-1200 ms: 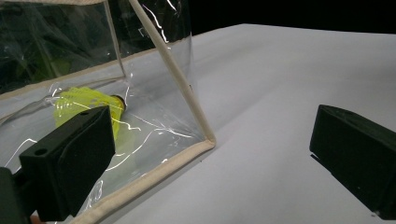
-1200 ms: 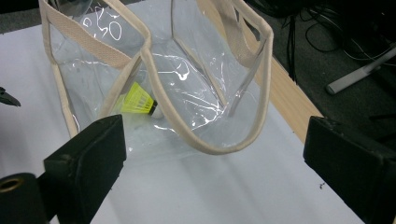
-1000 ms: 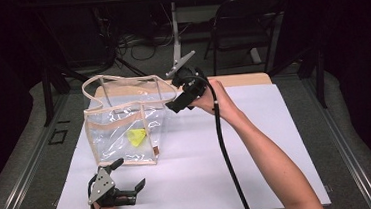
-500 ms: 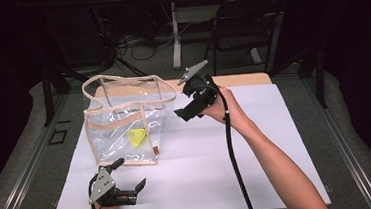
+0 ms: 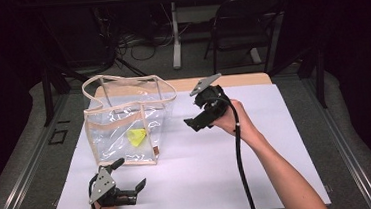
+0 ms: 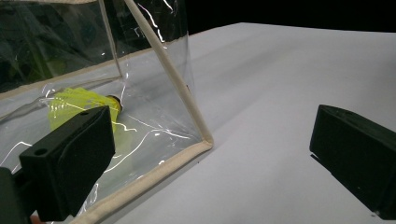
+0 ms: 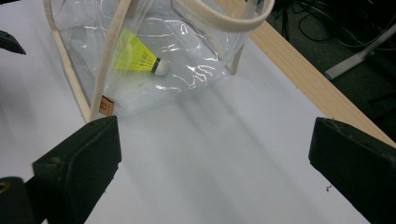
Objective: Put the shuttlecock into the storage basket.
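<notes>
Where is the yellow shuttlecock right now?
In the high view the yellow shuttlecock lies inside the clear bag, on its floor, left of the right gripper.

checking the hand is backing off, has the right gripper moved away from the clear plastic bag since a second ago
Yes. The right gripper has drawn right and toward the person, away from the clear plastic tote bag, both jaws open and empty.

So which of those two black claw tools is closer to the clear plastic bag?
The left gripper, low by the clear plastic bag's front corner; the right gripper is farther off.

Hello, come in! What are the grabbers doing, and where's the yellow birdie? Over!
Both grippers open, holding nothing: left low by the bag, right raised beside it. Shuttlecock lying inside bag. Nothing in the way.
</notes>
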